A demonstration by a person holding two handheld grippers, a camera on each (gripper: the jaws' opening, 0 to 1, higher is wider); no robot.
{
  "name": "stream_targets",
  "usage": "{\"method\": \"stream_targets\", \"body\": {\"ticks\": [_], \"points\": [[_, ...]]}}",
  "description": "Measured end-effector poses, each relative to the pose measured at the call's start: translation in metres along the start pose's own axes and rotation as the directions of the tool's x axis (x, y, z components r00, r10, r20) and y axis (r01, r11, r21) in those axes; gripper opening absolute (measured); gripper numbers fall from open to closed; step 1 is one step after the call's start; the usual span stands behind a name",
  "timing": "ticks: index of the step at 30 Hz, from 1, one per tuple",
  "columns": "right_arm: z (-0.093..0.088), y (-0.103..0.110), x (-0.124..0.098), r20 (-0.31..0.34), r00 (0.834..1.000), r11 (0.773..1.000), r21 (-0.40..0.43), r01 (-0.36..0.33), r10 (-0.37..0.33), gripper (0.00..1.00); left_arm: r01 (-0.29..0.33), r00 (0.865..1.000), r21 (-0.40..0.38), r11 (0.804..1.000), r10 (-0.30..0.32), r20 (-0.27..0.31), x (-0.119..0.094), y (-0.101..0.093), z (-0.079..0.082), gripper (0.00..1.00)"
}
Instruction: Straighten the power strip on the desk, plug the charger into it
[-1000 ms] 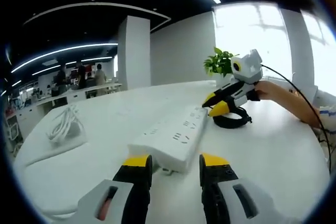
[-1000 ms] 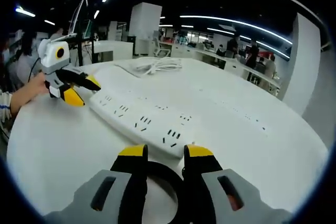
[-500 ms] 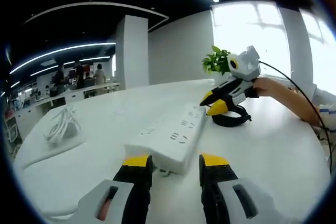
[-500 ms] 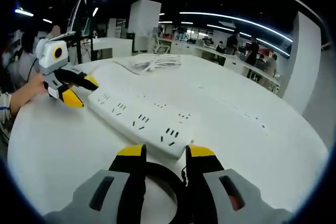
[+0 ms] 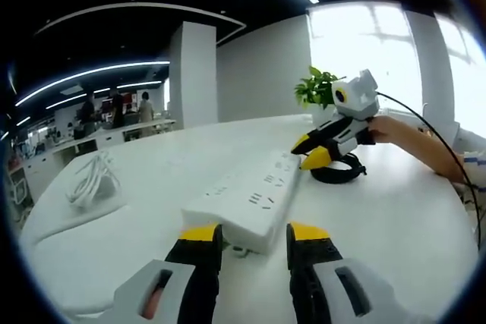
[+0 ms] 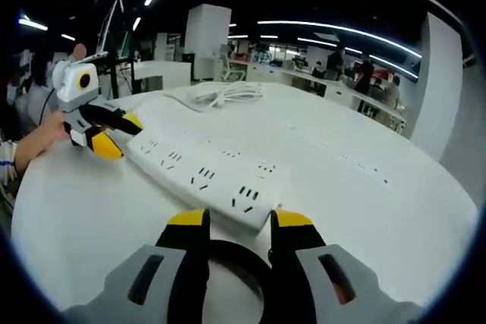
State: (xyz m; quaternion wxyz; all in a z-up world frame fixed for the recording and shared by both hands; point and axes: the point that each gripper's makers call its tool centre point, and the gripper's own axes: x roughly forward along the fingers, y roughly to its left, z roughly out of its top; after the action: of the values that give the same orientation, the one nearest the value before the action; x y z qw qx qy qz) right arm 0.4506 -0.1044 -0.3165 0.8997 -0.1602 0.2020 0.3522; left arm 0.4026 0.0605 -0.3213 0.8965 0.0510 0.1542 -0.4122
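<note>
A long white power strip (image 5: pixel 250 201) lies on the white desk (image 5: pixel 395 225), running away from my left gripper (image 5: pixel 254 234). That gripper is open, and the strip's near end sits just ahead of the gap between its yellow tips. In the right gripper view the strip (image 6: pixel 203 176) lies crosswise ahead of my right gripper (image 6: pixel 240 219), which is open. A black looped cable (image 6: pixel 237 254) lies between and under its jaws. The right gripper (image 5: pixel 313 150) hovers by the strip's far end above the black loop (image 5: pixel 334 173). The left gripper (image 6: pixel 114 133) is at the strip's other end.
A coiled white cord (image 5: pixel 91 178) lies on the desk to the left, also visible as the white cord (image 6: pixel 226 94) at the far side. A green plant (image 5: pixel 315 89) stands behind the right gripper. A person's hand (image 5: pixel 406 133) holds that gripper. Office desks and people are far off.
Almost nothing has changed. Both views shift slightly with the hands; the right gripper rose a little and came back down near the strip's far end.
</note>
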Motion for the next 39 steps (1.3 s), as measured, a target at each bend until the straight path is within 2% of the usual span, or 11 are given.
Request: {"method": "stream_targets", "body": {"ticks": [4, 9, 14, 22, 25, 28, 35, 39], "points": [[0.002, 0.007, 0.004, -0.003, 1.000, 0.997, -0.077, 0.029, -0.029, 0.30, -0.027, 1.000, -0.003, 1.000, 0.027, -0.005, -0.004, 0.007, -0.001, 0.34], [0.003, 0.015, 0.007, 0.002, 0.999, 0.993, -0.113, 0.037, -0.037, 0.28, -0.051, 0.999, -0.020, 0.999, 0.051, -0.007, -0.009, 0.017, -0.002, 0.34], [0.003, 0.014, 0.008, 0.020, 0.999, 0.995, -0.083, 0.047, -0.045, 0.28, -0.055, 0.998, -0.019, 0.998, 0.055, -0.010, -0.010, 0.020, -0.004, 0.28], [0.002, 0.019, 0.007, 0.025, 0.999, 0.997, -0.066, 0.050, -0.048, 0.27, -0.065, 0.998, 0.009, 0.998, 0.065, -0.022, -0.012, 0.019, -0.007, 0.30], [0.002, 0.023, 0.006, 0.017, 0.999, 0.997, -0.062, 0.048, -0.047, 0.26, -0.073, 0.997, -0.004, 0.997, 0.073, -0.020, -0.014, 0.018, -0.008, 0.32], [0.002, 0.025, 0.005, 0.010, 0.999, 0.996, -0.070, 0.050, -0.050, 0.26, -0.088, 0.996, 0.013, 0.996, 0.088, -0.024, -0.015, 0.019, -0.009, 0.31], [0.001, 0.029, 0.003, 0.010, 0.999, 0.997, -0.061, 0.039, -0.039, 0.25, -0.088, 0.996, -0.010, 0.996, 0.087, -0.024, -0.020, 0.020, -0.011, 0.29], [0.001, 0.033, 0.000, 0.008, 0.999, 0.997, -0.062, 0.037, -0.036, 0.24, -0.088, 0.995, 0.003, 0.996, 0.088, -0.035, -0.022, 0.018, -0.012, 0.29]]}}
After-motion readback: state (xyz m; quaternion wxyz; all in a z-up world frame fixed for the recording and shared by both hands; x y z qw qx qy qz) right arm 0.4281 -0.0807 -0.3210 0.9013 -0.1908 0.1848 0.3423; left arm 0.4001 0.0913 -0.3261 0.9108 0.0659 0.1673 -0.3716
